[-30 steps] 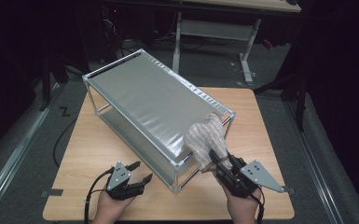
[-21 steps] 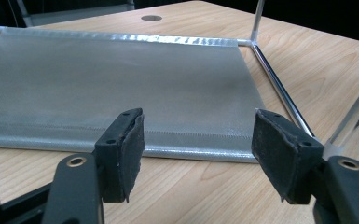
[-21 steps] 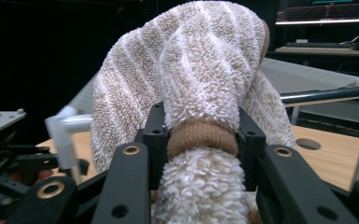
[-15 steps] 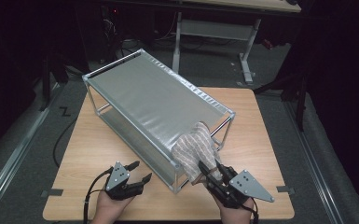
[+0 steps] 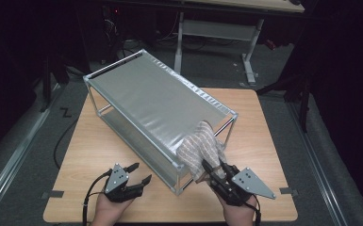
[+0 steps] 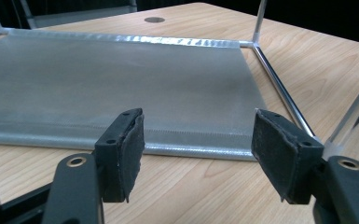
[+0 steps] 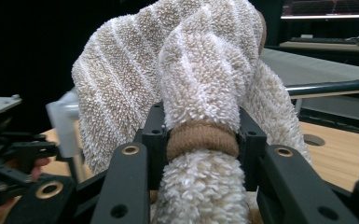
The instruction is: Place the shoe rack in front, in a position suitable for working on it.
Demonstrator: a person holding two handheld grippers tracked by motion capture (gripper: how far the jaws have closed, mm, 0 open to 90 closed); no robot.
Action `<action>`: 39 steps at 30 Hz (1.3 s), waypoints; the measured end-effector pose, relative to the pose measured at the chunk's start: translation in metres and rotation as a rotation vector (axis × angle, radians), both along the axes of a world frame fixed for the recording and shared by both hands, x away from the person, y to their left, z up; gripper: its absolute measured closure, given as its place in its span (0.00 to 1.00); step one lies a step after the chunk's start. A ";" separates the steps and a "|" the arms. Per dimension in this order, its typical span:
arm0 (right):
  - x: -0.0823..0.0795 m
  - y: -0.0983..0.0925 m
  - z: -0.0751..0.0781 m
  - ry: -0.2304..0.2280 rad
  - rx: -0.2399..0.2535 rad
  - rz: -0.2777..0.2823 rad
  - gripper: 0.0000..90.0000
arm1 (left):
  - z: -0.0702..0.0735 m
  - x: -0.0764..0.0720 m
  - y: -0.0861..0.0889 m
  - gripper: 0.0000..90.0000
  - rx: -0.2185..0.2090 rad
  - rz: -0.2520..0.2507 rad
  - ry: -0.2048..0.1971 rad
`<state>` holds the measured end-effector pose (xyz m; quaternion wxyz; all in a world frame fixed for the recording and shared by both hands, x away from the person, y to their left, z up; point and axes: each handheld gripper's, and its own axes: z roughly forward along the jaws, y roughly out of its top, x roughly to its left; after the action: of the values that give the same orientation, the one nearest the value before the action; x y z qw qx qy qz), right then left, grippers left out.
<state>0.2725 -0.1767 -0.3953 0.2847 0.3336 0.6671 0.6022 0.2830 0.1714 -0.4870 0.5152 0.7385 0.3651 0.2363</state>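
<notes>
The table (image 5: 264,117) carries a two-tier rack (image 5: 155,101) set diagonally, running from far left to near right; its shelves are grey fabric stretched on a metal frame. A striped towel (image 5: 202,146) drapes over the near right corner of the top shelf, hanging partly off the near edge. The right gripper (image 5: 213,173) holds the towel's near end; in the right gripper view the jaws are clamped on the bunched cloth (image 7: 200,140) at its brown hem. The left gripper (image 5: 134,173) rests on the table near the rack's near left side; its jaws stand apart with nothing between the pads (image 6: 130,149). Judged step: placing the towel on the top shelf; the next move calls for carrying the held end farther onto the shelf, then releasing it.
</notes>
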 end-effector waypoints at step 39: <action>0.061 -0.063 -0.007 0.057 0.041 -0.231 0.72 | -0.002 -0.018 0.028 0.39 -0.006 0.075 0.016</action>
<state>0.3332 -0.2394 -0.4020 0.3265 0.4309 0.6195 0.5691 0.2648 0.1992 -0.4888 0.5050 0.7246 0.3975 0.2487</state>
